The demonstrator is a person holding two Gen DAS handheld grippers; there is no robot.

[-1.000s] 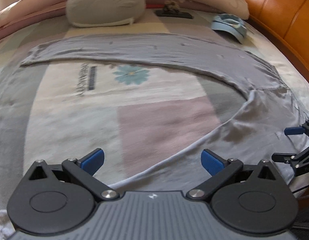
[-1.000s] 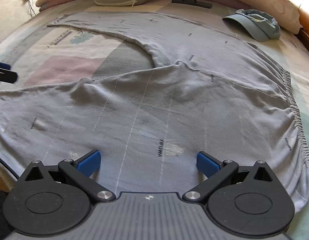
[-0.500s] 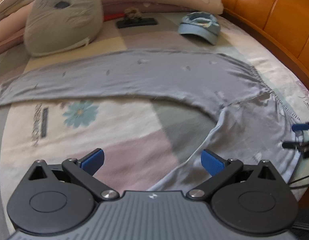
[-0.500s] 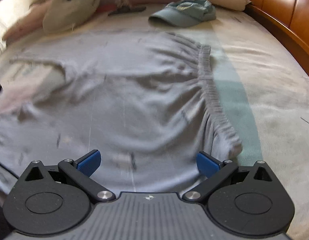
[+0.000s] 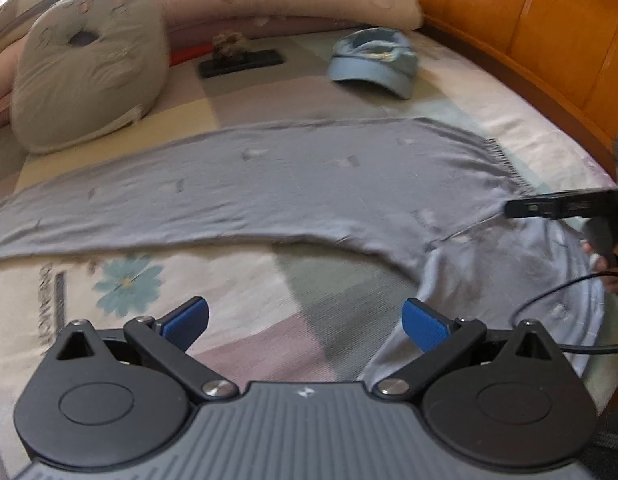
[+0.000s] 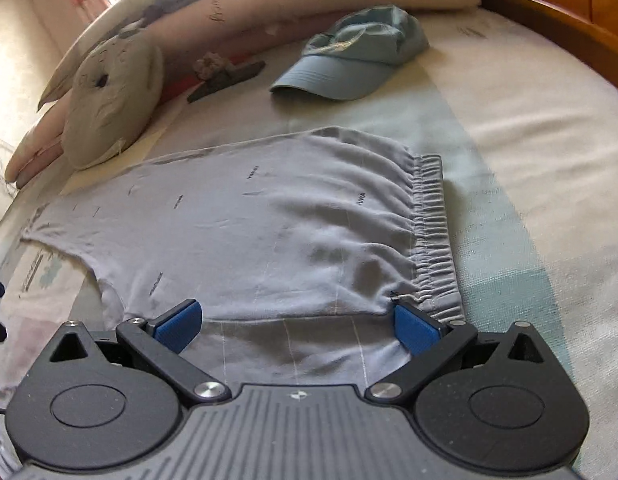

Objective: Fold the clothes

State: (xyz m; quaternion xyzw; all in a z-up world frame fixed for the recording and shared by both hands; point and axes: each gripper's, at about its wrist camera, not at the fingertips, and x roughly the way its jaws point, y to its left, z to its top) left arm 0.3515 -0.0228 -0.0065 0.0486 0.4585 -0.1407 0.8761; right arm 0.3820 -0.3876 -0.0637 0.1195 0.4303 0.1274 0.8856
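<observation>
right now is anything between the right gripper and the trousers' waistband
Nothing visible. The right gripper is open just above the grey trousers, its right finger beside the elastic waistband. The blue cap lies apart, farther up the bed.

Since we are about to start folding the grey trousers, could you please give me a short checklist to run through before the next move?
1. Left gripper open: ok, blue pads wide apart, nothing held.
2. Right gripper open: ok, poised low over the grey trousers beside the waistband.
3. Trousers spread flat: not ok, a fold lies across the cloth just ahead of the right gripper.
4. Nothing lying on the trousers: ok, blue cap and grey cushion lie apart from them.
5. Far leg straight: ok.
6. Cuff ends in view: cannot tell.
</observation>
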